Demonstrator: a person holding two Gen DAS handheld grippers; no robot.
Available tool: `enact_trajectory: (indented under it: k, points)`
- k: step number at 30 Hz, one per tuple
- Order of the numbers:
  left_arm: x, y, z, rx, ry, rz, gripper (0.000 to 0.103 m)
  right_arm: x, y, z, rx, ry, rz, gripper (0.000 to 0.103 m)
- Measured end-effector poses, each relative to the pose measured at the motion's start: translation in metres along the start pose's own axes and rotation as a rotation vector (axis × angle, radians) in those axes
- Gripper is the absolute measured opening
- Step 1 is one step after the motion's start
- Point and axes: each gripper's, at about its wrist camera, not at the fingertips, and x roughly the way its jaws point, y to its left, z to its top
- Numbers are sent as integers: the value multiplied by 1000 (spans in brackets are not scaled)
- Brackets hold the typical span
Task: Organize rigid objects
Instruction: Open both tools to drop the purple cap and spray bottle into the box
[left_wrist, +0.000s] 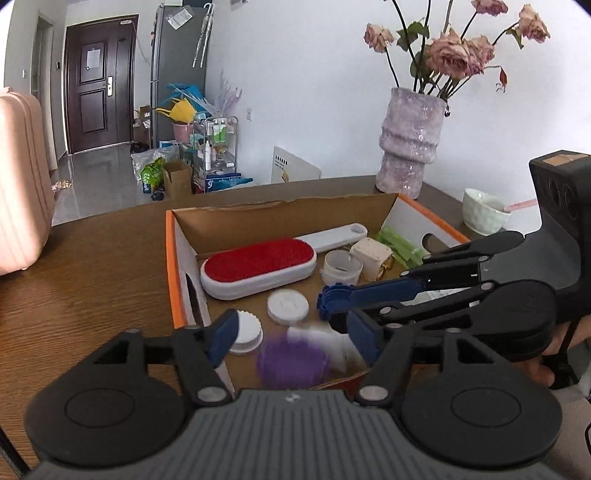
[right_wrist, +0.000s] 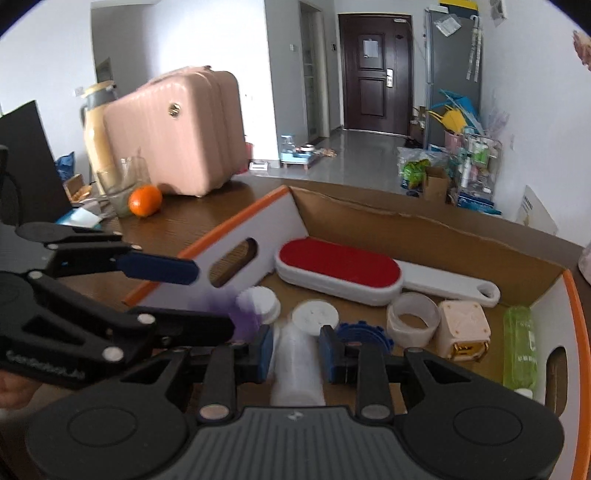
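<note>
Most items already in the cardboard box (left_wrist: 173, 236) on the worktop; left gripper (left_wrist: 291, 336) open above a blurred purple object (left_wrist: 291, 360) near the box's near edge, right gripper (right_wrist: 295, 350) gripping a clear cup (right_wrist: 295, 365).

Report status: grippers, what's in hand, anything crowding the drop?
Left gripper open, blurred purple item loose between its jaws, at the box. Right gripper shut on clear tube. Blue toothed cap close beside it.

vase (left_wrist: 409, 142) – suitcase (right_wrist: 177, 134) – orange (right_wrist: 145, 200)
</note>
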Motion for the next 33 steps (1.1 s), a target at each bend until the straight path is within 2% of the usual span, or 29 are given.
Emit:
enact_trajectory:
  k: [2, 10, 11, 15, 17, 23, 28, 33]
  points:
    - [1, 1, -1, -4, -3, -7, 76, -4, -5, -2, 12, -9, -4, 36]
    - [-15, 2, 12, -39, -42, 21, 84, -51, -36, -2, 129, -84, -120, 44]
    - [-19, 1, 14, -43, -49, 33, 85, -59, -37, -2, 137, -89, -137, 44]
    - [-42, -7, 19, -62, -114, 96, 100, -90, -37, -4, 159, -95, -221, 46]
    - [-54, -13, 22, -47, -135, 122, 102, -108, -34, -7, 166, -107, -270, 55]
    - [-95, -35, 18, -37, -201, 178, 103, -164, -25, -29, 227, -170, -354, 61]
    - [-125, -53, 0, -44, -251, 189, 103, -199, -2, -55, 243, -245, -418, 68]
    - [-149, -73, -23, -16, -328, 237, 103, -219, 23, -74, 242, -288, -476, 69]
